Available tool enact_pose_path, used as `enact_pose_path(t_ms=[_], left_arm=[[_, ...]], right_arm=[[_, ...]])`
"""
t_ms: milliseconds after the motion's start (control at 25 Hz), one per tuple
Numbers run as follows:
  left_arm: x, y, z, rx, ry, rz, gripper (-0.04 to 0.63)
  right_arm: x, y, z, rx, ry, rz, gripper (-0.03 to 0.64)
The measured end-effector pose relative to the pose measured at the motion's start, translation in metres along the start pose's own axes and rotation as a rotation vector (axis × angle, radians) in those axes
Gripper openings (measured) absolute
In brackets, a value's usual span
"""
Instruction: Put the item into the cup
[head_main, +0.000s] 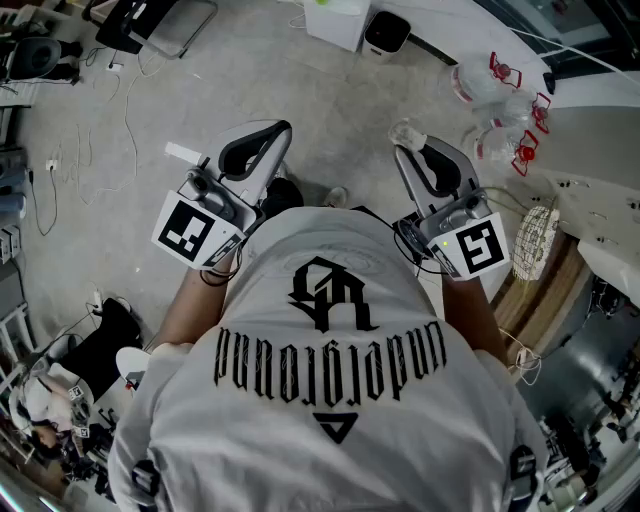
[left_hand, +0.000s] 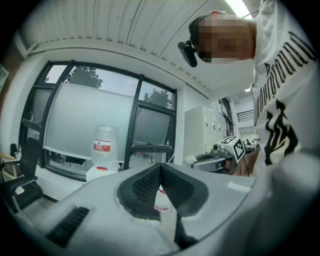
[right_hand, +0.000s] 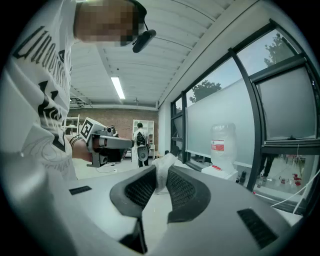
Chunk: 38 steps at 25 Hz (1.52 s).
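Note:
My right gripper (head_main: 403, 140) is shut on a small white crumpled item (head_main: 406, 130), which sticks up between its fingertips. In the right gripper view the item (right_hand: 163, 169) is pinched between the dark ribbed pads (right_hand: 182, 190). My left gripper (head_main: 283, 128) is shut with nothing in it; its tips meet in the left gripper view (left_hand: 160, 166). Both grippers are held out level in front of the person's chest, side by side and apart. Each shows in the other's view: the right gripper (left_hand: 216, 160) and the left gripper (right_hand: 107, 144). No cup is in any view.
Below is a concrete floor with loose cables (head_main: 125, 120). Several clear water jugs with red handles (head_main: 500, 95) lie at the upper right by a pale counter (head_main: 600, 160). A white box (head_main: 340, 22) stands ahead. A water jug (right_hand: 222, 142) stands by the window. A person (right_hand: 141, 142) stands far back.

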<state>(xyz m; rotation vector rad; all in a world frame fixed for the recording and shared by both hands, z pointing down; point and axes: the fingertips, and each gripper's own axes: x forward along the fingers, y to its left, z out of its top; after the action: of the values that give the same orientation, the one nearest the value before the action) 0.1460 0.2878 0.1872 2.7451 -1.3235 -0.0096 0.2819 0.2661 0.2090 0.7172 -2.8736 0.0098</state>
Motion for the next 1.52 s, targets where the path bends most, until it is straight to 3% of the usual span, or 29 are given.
enact_pose_path(t_ms=[720,1040,1520], left_arm=[[-0.015,0.064,0.000,-0.011,0.008,0.034,0.014],[-0.039,0.131,0.002,-0.018,-0.006,0.015,0.014],[-0.073,0.228,0.014,-0.006,-0.014,-0.081,0.014]], right_arm=[[0.056,-0.005,0.014,-0.002,0.000,0.015,0.067],[0.120,-0.003,0.023,0.027,0.021,-0.028,0.067],[0.219,0.015,0.052,0.005,0.031,-0.118,0.067]])
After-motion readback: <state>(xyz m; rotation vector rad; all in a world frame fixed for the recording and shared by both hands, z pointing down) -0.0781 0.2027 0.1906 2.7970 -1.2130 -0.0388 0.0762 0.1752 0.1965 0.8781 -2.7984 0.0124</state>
